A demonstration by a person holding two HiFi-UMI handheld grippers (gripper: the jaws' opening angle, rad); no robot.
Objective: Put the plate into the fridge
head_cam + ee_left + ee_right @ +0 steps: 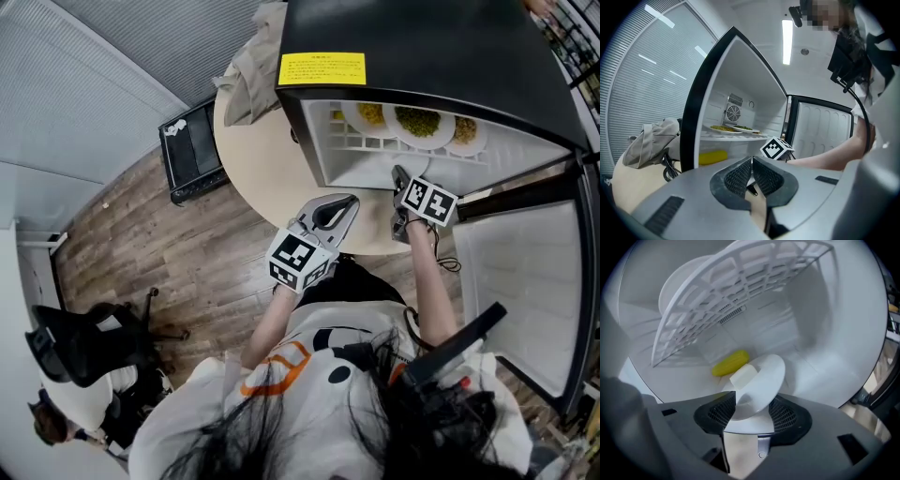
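Observation:
My right gripper reaches into the lower compartment of the open fridge. In the right gripper view a white plate carrying a pale block rests tilted on the fridge floor. Its near rim lies between the jaws of my right gripper, which stand apart and open. A yellow corn-like item lies behind the plate. My left gripper hovers over the round table outside the fridge. In its own view the left gripper is shut and holds nothing.
A white wire shelf sits above the plate and carries plates of food. The fridge door hangs open on the right. A grey bag lies on the table beside the fridge. An office chair stands lower left.

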